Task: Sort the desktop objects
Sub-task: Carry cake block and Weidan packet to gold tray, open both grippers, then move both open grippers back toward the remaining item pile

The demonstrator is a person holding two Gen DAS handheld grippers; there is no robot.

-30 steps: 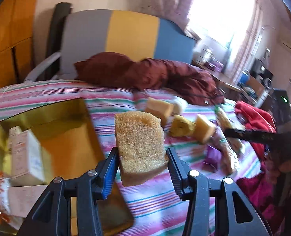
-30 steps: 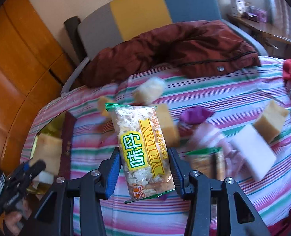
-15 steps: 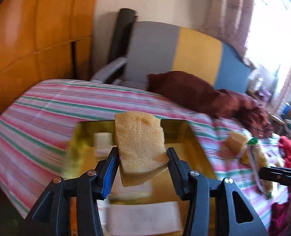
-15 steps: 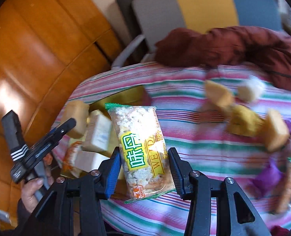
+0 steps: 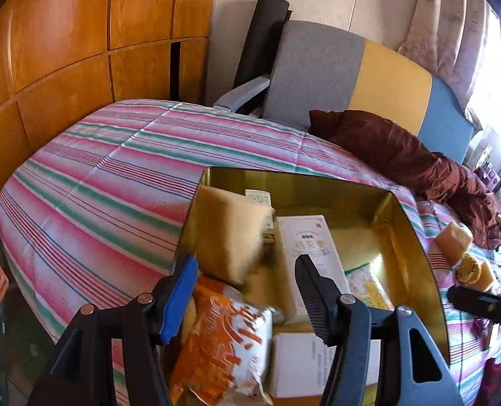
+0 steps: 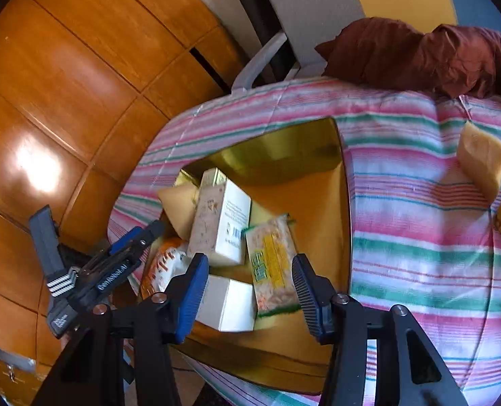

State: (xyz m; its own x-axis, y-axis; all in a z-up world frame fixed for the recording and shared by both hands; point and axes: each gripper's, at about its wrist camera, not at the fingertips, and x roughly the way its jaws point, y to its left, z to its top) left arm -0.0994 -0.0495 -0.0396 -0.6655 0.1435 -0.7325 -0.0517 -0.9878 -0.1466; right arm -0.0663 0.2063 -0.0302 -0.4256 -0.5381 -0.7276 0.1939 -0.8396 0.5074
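My left gripper (image 5: 247, 297) hangs over the gold tray (image 5: 419, 237), its jaws opening. The yellow sponge (image 5: 230, 233) is free of the pads and lies blurred against the tray's left wall. My right gripper (image 6: 248, 296) is over the same tray (image 6: 346, 203), jaws also opening. The green-and-yellow snack packet (image 6: 272, 264) has left its pads and lies in the tray beside a white carton (image 6: 221, 220). In the right wrist view the sponge (image 6: 179, 203) sits behind that carton, with the left gripper (image 6: 143, 233) just left of it.
The tray also holds an orange snack bag (image 5: 223, 338) and a white box (image 6: 230, 304). Loose sponges (image 6: 483, 162) lie on the striped cloth (image 5: 98, 186) to the right. A maroon jacket (image 5: 402, 155) and a chair (image 5: 318, 67) stand behind; wooden panels (image 6: 64, 67) are on the left.
Both grippers swung left to above the gold tray. The left one let go of the sponge and the right one let go of the snack packet; both now lie in the tray.
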